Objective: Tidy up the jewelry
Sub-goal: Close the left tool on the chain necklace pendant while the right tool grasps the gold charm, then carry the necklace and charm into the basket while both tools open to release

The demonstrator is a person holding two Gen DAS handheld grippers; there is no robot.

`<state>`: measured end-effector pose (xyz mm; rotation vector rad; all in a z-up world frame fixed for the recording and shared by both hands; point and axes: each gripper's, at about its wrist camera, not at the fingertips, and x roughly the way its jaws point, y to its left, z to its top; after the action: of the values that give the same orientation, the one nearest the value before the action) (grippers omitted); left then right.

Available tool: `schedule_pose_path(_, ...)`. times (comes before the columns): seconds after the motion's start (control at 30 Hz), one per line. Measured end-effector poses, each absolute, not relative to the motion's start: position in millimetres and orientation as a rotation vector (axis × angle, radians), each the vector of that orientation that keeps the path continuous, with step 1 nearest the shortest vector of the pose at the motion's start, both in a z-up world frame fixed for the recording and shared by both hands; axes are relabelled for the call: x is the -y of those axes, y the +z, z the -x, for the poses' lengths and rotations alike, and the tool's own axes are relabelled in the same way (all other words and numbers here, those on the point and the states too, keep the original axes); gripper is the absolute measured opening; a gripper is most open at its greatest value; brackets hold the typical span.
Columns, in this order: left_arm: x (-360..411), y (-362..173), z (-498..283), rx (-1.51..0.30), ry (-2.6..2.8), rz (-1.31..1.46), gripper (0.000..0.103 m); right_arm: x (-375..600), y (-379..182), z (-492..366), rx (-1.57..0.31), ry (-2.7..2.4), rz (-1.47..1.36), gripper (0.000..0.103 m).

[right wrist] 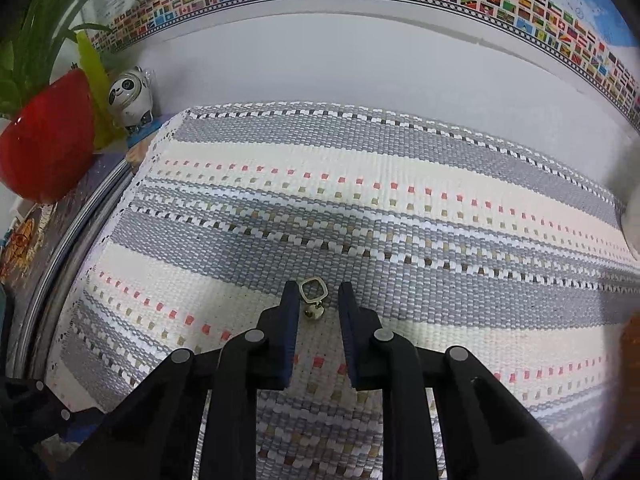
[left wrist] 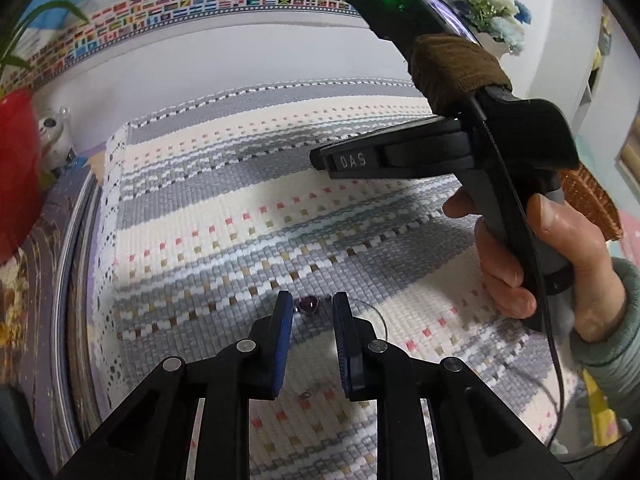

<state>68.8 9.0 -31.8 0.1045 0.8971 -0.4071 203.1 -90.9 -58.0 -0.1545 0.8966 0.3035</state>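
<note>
The left gripper (left wrist: 313, 304) points down at the woven mat (left wrist: 248, 208), jaws narrowly parted and gripping nothing; a purple pendant (left wrist: 307, 305) on thin wire lies on the mat between the tips. The right gripper (right wrist: 318, 294), also slightly parted and empty, brackets a silver ring (right wrist: 313, 291) with a small charm, lying untouched between its tips.

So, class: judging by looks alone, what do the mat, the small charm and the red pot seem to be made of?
Mat: woven fabric, matte; a visible weave grid.
Charm: probably metal, shiny; pale silvery glints.
Red pot: glossy, perhaps glazed ceramic or plastic; bright highlights.
</note>
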Motion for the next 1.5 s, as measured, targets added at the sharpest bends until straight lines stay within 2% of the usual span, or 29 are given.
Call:
schedule_pose_path(0.23,-3.0,-30.8,-67.9,-0.890,-0.403,-0.135,0.018,85.7,-59.5,-202.3,-0.885,0.302,0.179,0.022)
schedule_pose_path(0.27,-2.2,-30.5,-67.6,-0.887,-0.396,-0.139,0.011,83.7,-59.8,-201.5,-0.881,0.297,0.191,0.020)
schedule_pose_path(0.3,-1.7,-30.2,-67.7,-0.885,-0.393,-0.141,0.011,81.4,-60.3,-200.3,-0.877,0.291,0.203,0.012)
schedule_pose_path(0.43,-6.0,-28.1,-66.4,-0.876,-0.390,-0.111,0.011,79.1,-59.5,-196.6,-0.866,0.298,0.211,0.012)
schedule_pose_path(0.73,-19.4,-19.3,-65.7,-0.856,-0.396,-0.017,0.011,123.6,-54.1,-206.3,-0.956,0.417,-0.084,0.012)
schedule_pose_path(0.97,-8.8,4.7,-57.5,-0.815,-0.431,-0.001,0.011,152.0,-38.0,-186.2,-0.952,0.451,-0.182,0.012)
schedule_pose_path(1.23,31.6,29.6,-51.4,-0.798,-0.474,-0.032,0.011,209.6,-3.3,-143.9,-0.893,0.420,-0.222,0.012)
schedule_pose_path(1.5,104.9,70.1,-44.4,-0.731,-0.548,-0.099,0.011,277.6,39.7,-92.6,-0.779,0.361,-0.263,0.012)
